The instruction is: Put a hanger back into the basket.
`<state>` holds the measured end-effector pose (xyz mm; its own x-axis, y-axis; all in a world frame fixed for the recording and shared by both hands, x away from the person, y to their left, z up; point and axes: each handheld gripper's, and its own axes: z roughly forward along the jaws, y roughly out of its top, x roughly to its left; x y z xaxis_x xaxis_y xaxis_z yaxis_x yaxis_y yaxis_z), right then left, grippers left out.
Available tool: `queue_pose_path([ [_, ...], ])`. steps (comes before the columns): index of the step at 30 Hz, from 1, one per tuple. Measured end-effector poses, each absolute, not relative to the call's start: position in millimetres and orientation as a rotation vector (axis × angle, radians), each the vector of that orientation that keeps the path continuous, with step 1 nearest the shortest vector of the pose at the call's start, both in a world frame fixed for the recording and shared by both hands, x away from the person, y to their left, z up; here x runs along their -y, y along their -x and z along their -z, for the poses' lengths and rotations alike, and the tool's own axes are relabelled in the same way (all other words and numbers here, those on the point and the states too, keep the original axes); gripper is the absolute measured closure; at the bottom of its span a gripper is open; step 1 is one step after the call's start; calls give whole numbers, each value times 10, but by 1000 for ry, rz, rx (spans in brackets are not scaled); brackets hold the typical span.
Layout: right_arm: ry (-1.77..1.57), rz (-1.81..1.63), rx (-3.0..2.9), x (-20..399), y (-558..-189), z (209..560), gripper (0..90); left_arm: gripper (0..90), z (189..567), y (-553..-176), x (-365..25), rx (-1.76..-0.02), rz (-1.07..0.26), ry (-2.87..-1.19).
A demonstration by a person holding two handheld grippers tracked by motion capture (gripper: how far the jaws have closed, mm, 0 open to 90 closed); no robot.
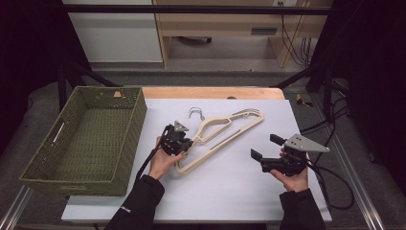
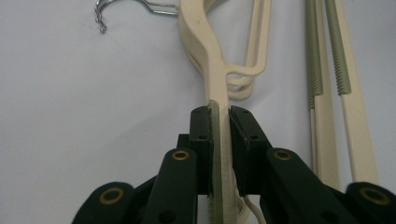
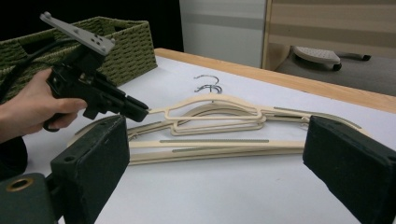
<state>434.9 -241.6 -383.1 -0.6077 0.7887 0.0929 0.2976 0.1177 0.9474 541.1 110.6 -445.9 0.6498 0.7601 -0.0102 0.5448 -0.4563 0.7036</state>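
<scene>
Several cream plastic hangers (image 1: pixel 225 129) lie stacked on the white table top (image 1: pixel 230 182), their metal hooks (image 1: pixel 195 113) pointing to the far side. My left gripper (image 1: pixel 190 142) is shut on the near arm of the top hanger (image 2: pixel 212 70), its pads (image 2: pixel 201 135) pressing on both sides of the thin bar. In the right gripper view the left gripper (image 3: pixel 142 109) holds that arm of the hanger (image 3: pixel 219 99) just above the pile. My right gripper (image 1: pixel 264 146) hovers open to the right of the hangers, with nothing between its jaws (image 3: pixel 215 128).
A green woven basket (image 1: pixel 139 115) stands at the left of the table, close to the left hand. A wooden strip (image 1: pixel 210 92) borders the table's far edge. Cables (image 1: pixel 335 187) trail off the right side. Metal rails frame the table.
</scene>
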Motion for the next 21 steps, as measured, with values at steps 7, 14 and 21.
queue_pose_path([
  [7, -1054, -1501, -1997, 2310, -4412, 3873, 91, 795, 4306, -5268, -1099, -973, -463, -2134],
  [14, -1025, -1504, -2056, 2061, -4569, 3876, 126, 796, 4153, -5104, -1085, -909, -541, -2109],
  [21, -1054, -1523, -2055, 1882, -4774, 3889, 164, 799, 4036, -4948, -1062, -843, -602, -2097],
])
